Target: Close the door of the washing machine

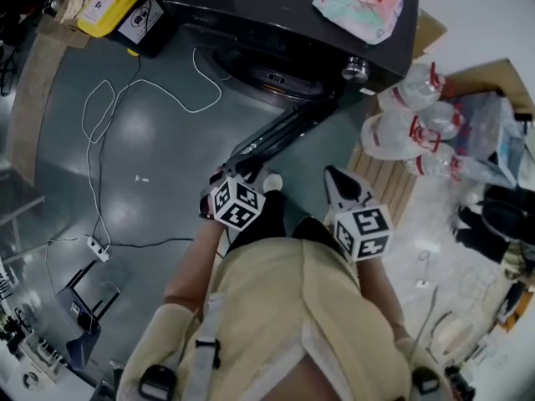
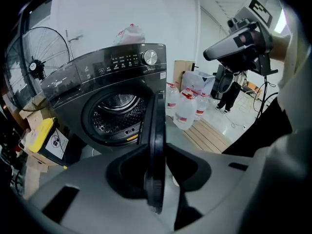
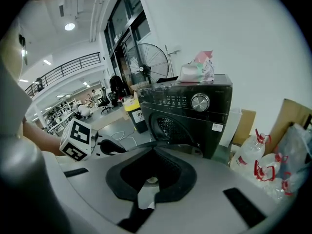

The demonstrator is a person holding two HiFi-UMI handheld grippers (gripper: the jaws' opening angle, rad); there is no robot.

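The washing machine [image 1: 284, 23] sits dark at the top of the head view with its door [image 1: 292, 128] swung wide open. The door stands on edge, and its line runs from the machine's front diagonally down and left, out toward the person. The left hand-held gripper [image 1: 242, 167] is on the free end. In its own view the door's rim [image 2: 157, 150] stands upright between the jaws, which are closed against both faces. The drum opening [image 2: 114, 113] gapes just left of the rim.

The right hand-held gripper [image 1: 334, 178] hangs beside it, tips drawn together and carrying nothing.

Water bottles [image 1: 401, 132] crowd a wooden pallet [image 1: 389, 182] to the right of the machine. A bag [image 1: 359, 2] lies on the machine's top. A white cable [image 1: 109, 124] loops over the floor [image 1: 167, 165] to the left, near a yellow box [image 1: 109, 2]. A fan [image 2: 34, 65] stands beyond.
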